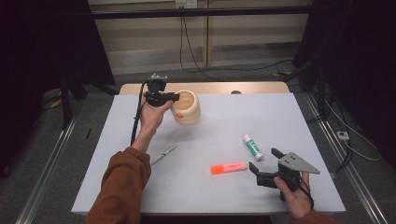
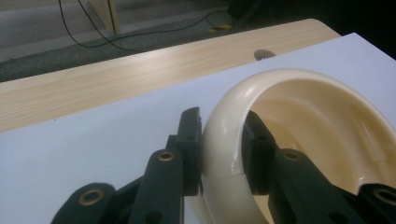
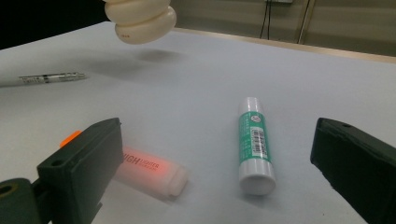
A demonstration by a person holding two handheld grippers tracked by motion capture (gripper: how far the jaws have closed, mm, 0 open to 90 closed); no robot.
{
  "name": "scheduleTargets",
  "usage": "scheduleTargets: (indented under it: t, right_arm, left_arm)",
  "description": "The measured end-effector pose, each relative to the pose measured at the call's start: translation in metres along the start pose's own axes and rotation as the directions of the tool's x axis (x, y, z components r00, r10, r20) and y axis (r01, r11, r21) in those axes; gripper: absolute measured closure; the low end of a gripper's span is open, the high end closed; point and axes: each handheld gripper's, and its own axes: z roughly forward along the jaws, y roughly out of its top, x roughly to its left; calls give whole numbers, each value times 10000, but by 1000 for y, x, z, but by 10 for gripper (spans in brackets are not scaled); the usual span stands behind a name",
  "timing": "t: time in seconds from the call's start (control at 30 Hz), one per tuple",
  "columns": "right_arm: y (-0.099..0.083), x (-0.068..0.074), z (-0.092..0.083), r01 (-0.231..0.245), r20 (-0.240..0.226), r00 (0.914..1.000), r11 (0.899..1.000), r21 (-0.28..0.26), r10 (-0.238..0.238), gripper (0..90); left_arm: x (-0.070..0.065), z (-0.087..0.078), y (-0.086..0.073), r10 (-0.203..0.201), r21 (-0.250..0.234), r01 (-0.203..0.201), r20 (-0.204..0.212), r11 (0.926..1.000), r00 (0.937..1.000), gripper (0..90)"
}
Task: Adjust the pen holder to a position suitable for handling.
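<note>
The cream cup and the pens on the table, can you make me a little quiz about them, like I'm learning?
1. True or false: the left gripper pinches the rim of the cream cup, one jaw inside and one outside.
2. Which thing lies nearest the right gripper: A the pen, B the orange highlighter, C the cream cup?
3. Fill in: in the right gripper view, the cup hangs above the table with its ____ on the white surface below it.

Key: 1 true. 2 B; the glue stick is also close. 3 shadow.
</note>
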Motion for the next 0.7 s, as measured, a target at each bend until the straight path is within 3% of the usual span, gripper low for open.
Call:
scheduleTargets:
  t: [0.23, 0.33, 0.53, 0.7]
  right_arm:
    - [0, 1, 0, 46, 8, 10000, 10000, 3, -46, 24]
    - [0, 1, 0, 38, 20, 10000, 10000, -9, -38, 24]
    - [0, 1, 0, 22, 7, 10000, 10000, -1, -22, 24]
    - [1, 1, 0, 58, 23, 10000, 10000, -17, -58, 24]
  left_arm:
    - [-24, -19, -5, 261, -202, -260, 44, 9995, 9997, 729]
    - [-27, -23, -7, 261, -152, -261, 10, 9995, 9997, 729]
    - [-35, -30, -19, -74, 17, 74, 143, 10000, 9999, 729]
    - [-42, -35, -28, -569, -20, 571, 557, 9984, 9968, 730]
